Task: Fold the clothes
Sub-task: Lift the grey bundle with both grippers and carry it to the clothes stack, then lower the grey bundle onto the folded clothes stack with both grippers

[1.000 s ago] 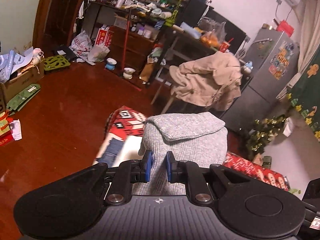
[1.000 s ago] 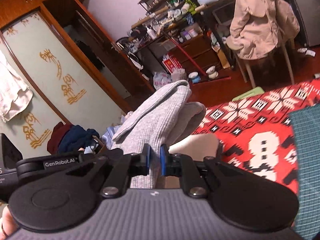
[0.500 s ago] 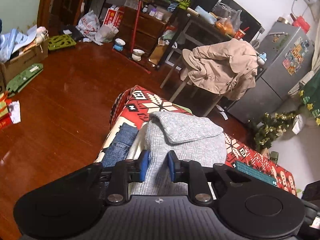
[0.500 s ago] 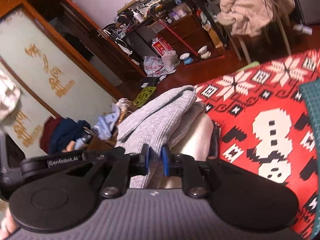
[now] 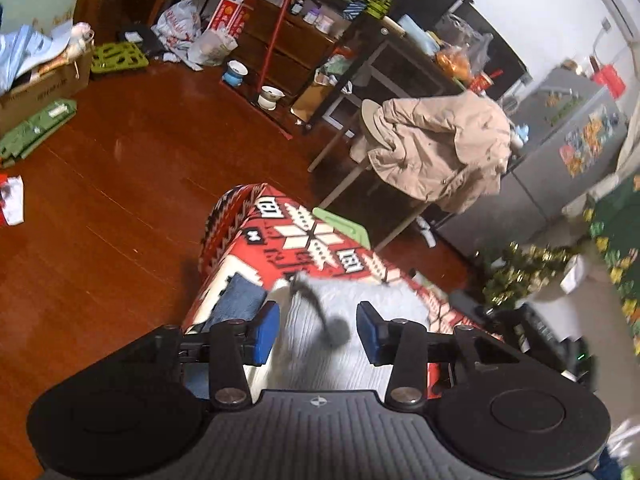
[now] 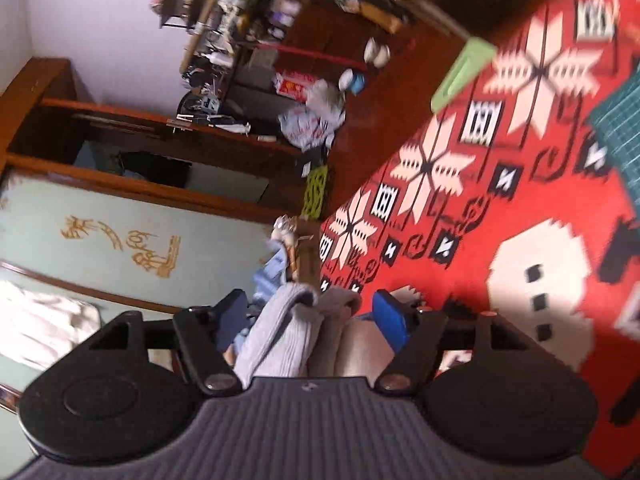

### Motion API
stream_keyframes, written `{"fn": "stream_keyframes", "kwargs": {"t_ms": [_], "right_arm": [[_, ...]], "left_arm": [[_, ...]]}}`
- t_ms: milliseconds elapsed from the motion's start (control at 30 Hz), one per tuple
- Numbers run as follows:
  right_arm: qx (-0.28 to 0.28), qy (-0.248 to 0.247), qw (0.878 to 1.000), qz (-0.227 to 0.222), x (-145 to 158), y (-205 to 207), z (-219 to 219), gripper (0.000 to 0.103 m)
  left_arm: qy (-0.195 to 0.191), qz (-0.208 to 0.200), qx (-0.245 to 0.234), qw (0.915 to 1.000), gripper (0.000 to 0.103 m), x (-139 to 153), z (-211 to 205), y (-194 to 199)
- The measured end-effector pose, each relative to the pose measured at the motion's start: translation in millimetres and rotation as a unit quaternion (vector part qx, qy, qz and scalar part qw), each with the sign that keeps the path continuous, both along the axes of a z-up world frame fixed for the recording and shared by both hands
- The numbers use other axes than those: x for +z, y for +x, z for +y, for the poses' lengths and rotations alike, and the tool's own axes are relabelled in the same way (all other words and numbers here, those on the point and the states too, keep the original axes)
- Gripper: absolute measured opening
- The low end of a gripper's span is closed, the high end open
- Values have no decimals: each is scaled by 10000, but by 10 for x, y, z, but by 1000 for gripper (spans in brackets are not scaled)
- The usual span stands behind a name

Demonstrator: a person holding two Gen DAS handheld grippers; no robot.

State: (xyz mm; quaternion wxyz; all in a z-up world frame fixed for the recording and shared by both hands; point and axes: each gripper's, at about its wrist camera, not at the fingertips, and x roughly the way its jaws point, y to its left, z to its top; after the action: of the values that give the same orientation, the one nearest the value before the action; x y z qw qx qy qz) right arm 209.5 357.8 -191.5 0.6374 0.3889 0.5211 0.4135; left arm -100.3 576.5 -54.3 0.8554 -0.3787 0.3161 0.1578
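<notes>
While the folded grey sweater [image 5: 352,320] lies on the red patterned surface [image 5: 304,236], left gripper [image 5: 316,332] and right gripper [image 6: 310,312] fingers are spread, gripping nothing.

Cluttered living rm, warm indoor light. Glossy red-brown wood floor [image 5: 112,184] runs to a dark wood dresser [image 5: 288,44] w/ packed shelves above; a red-handled broom [image 5: 276,36] leans on it, plastic bags [image 5: 188,32] and two small bowls on floor nearby. A beige coat [image 5: 440,152] is draped over a chair [image 5: 352,172] beside a dark side table. Grey fridge [image 5: 568,152] w/ magnets stands at rt by a white wall [image 5: 552,4]. Tinsel-trimmed xmas tree [image 5: 528,272] near fridge. Cardboard box [image 5: 36,88] of papers at left. Foreground surface covered in red snowflake-pattern cloth [image 6: 500,184]. Pale green panel w/ gold calligraphy [image 6: 120,240], wood-framed, seen in rt view.
</notes>
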Motion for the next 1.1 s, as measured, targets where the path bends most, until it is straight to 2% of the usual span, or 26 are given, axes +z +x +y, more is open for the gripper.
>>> {"fn": "stream_keyframes", "kwargs": {"t_ms": [67,133,200,233,267,333,467,500,600,667,833,967,1100], "right_arm": [[82,81,9998,144,-92,74,106,74],[200,66,9998,-52,-81,75,190,72],[334,7,9986,-400,-25,50,263,60],[401,-22,9975,-574,3,37,299,45],[467,-52,9961,-748,32,25,335,22],[600,-110,9921,-1094,88,0,408,20],[825,-340,9777,-1903,215,-75,543,18],[841,-435,9765,-1934,198,-78,567,18],[800,-485,9841,-1509,24,-7,591,22],[718,-357,9888,-1256,-29,16,530,32],[571,-173,9895,-1318,96,-86,263,34],[643,25,9897,-1279,181,-276,-18,34],[1230,229,9885,-846,147,-564,-143,34]], "left_arm": [[-179,-16,40,9998,41,-40,67,75],[-318,36,60,9995,33,-97,97,149],[-455,74,38,9989,27,-150,97,195],[-447,88,45,9990,23,-164,88,207],[-373,92,41,9993,20,-159,71,213],[-226,100,33,9997,17,-149,35,225],[-19,120,-4,9999,17,-154,17,222],[10,133,-8,9999,17,-167,9,220],[84,114,-32,9999,19,-181,-15,189],[156,9,-89,9998,21,-139,-13,149],[774,-29,-369,9963,23,126,-171,-66],[1391,122,-624,9882,29,306,-562,-347],[2269,298,-847,9698,29,356,-1210,-634]]}}
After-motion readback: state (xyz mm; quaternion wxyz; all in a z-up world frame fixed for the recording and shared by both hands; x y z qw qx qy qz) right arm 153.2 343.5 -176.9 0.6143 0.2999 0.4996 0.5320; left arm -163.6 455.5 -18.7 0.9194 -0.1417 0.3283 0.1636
